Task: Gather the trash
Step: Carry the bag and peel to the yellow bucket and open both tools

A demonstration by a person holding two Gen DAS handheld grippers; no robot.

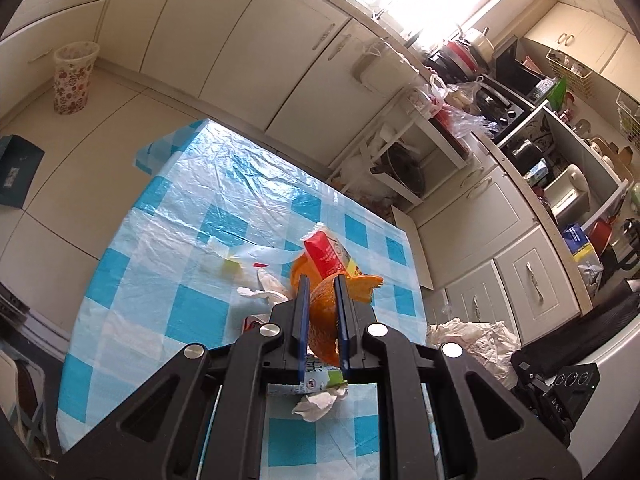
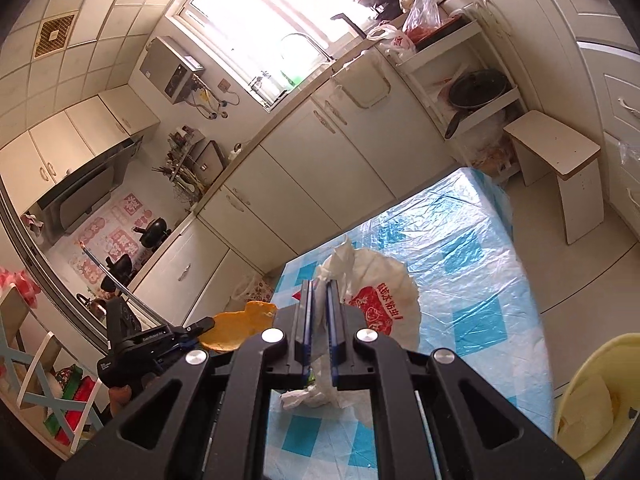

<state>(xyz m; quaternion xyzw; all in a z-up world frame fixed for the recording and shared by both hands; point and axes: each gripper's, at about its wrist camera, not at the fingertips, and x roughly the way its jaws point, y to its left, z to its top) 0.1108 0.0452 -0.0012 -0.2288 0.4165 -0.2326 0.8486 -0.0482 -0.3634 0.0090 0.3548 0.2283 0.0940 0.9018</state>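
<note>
I am in the gathering step: both tongs are loaded and raised over the tabletop [image 1: 192, 208], which is covered in a blue-and-white checked plastic sheet.

The left tongs [image 1: 322, 280] are clenched on an orange mesh net bag [image 1: 326, 312]. Beyond the tongs, a red and white carton [image 1: 326, 258] sits against the bag; I cannot tell whether it lies inside the net or just behind it. The right tongs [image 2: 319, 286] are clenched on the gathered neck of a thin white plastic bag with red print [image 2: 376, 300], which hangs over the tabletop's near half. Its contents are not visible.

Loose trash remains on the tabletop around the net bag: crumpled white tissue [image 1: 318, 402] below it, more tissue [image 1: 266, 286] and yellow-green and red scraps [image 1: 234, 266] to its left.

A pale yellow round bin [image 2: 592, 400] stands off the tabletop's right edge, with a pale liner or paper inside. A flower-patterned basket [image 1: 74, 78] stands on the floor beyond the tabletop's far corner; its inside is not visible.

Next move, in my judgement: carry the net bag to the white bag or bin, then release it over an open mouth.
</note>
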